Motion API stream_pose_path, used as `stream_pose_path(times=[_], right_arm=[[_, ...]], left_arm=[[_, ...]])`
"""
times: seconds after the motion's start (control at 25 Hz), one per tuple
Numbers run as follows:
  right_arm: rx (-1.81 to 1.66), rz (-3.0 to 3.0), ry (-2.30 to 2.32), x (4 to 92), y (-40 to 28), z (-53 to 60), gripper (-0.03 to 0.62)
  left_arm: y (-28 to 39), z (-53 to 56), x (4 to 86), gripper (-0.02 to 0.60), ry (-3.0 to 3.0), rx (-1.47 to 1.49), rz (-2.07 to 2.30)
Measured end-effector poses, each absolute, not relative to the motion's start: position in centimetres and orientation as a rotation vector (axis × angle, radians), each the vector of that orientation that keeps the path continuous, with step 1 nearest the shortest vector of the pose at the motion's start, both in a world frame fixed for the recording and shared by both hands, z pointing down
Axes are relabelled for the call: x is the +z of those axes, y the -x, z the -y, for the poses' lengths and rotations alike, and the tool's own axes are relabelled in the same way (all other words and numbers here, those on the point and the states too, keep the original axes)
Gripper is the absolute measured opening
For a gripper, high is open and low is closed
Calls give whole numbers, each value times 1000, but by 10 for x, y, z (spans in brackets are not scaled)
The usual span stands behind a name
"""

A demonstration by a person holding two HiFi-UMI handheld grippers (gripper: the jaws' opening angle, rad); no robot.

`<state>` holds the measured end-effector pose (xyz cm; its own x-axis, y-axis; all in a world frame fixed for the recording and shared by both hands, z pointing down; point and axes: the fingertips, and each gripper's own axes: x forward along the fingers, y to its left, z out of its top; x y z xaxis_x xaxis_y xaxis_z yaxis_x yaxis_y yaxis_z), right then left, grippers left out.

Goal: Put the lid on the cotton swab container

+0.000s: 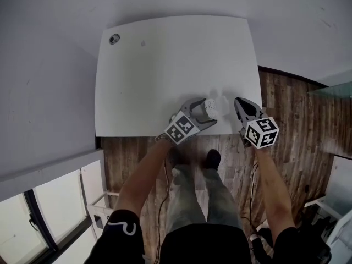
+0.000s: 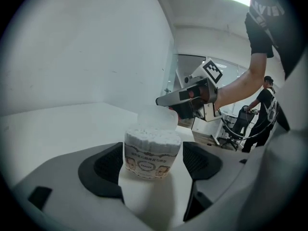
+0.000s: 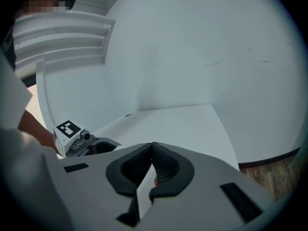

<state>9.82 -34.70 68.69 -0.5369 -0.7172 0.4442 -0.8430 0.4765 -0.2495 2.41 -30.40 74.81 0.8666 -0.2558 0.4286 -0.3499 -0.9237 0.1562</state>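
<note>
1. White and almost bare, the surface [image 1: 165,65] stands against a pale wall, with wooden floor [image 1: 297,114] on the person's side of it.
2. The cotton swab container [image 2: 152,150] stands upright close to the near edge of the surface. Its top is open, and the packed swab heads show above the printed label.
3. The left gripper [image 1: 208,112] brackets the container with its jaws wide. One pad sits on each side of the container with a gap at both, so nothing is pressed.
4. The right gripper [image 1: 237,100] is just to the right of the container with its jaws closed tip to tip. In the left gripper view the translucent lid [image 2: 157,118] sits at those tips, apparently pinched by its rim. It is a little above the container's mouth and not yet over it.
5. The container's axis is vertical and the lid lies close to its right. The coming move therefore looks like a short shift left until the lid is centred over the mouth, then a straight descent.
6. The right gripper carries that move, while the left gripper is placed to close on the container and steady it.
7. Which way the lid's hollow faces is hard to tell.
</note>
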Motion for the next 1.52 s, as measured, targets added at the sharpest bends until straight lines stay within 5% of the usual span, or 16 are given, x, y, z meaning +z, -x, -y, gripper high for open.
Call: stream_pose_path(times=[1.52], right_arm=[[843, 2620, -1141, 682, -57, 341, 31]], left_arm=[[-25, 310, 748, 362, -2840, 612, 541]])
